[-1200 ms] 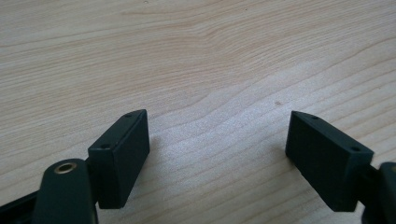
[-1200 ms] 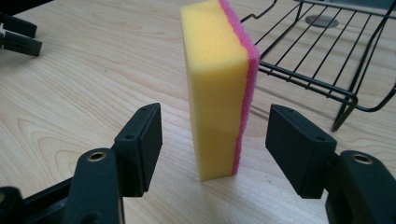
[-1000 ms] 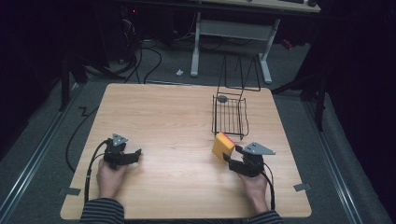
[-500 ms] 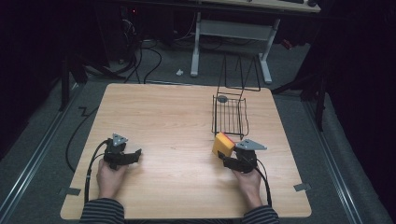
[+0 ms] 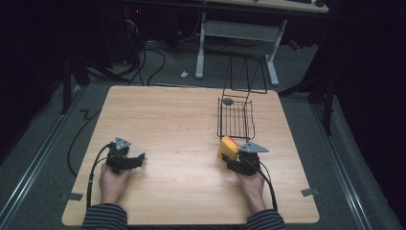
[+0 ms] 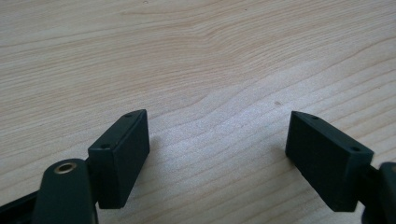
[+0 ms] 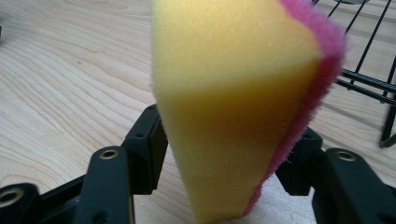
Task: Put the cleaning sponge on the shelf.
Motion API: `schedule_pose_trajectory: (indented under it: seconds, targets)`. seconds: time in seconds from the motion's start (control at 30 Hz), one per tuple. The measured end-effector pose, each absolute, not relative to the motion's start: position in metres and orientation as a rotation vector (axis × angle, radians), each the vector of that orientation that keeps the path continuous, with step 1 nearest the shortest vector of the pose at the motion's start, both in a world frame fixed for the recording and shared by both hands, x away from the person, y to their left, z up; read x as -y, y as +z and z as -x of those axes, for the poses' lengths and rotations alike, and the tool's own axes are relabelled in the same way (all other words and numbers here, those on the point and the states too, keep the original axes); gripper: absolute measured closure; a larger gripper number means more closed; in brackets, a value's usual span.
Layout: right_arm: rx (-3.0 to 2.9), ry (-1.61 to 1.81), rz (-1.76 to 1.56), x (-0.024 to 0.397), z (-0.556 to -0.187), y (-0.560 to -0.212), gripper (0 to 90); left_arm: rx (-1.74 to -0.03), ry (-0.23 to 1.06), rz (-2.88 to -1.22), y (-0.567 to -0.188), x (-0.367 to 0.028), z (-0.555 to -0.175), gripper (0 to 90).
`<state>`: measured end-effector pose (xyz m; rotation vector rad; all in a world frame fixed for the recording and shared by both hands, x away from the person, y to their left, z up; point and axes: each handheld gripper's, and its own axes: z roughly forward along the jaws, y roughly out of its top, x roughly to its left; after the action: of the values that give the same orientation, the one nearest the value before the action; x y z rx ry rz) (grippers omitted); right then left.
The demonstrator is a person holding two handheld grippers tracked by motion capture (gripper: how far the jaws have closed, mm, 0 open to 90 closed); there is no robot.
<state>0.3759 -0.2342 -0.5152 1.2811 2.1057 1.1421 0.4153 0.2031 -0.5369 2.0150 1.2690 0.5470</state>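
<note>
Yellow sponge with a pink scrubby side, standing on edge and pinched between the right gripper's fingers, right next to the black wire basket on the tabletop.

Found no readable text, label, brand, number or sign anywhere. Looked over the table, the sponge, the basket and both grippers' black jaws, and saw only bare surfaces.
</note>
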Motion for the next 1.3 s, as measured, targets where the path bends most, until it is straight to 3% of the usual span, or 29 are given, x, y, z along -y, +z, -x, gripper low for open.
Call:
schedule_pose_trajectory:
  seconds: [0.53,1.3]
  targets:
    - [-2.085,1.144,-1.231,0.235,-0.371,-0.515,60.0,-1.269,0.547,-2.015,-0.537,-0.203,-0.415,22.2]
    - [-2.079,1.218,-1.205,0.247,-0.353,-0.498,60.6,-1.268,0.546,-2.016,-0.537,-0.203,-0.415,22.2]
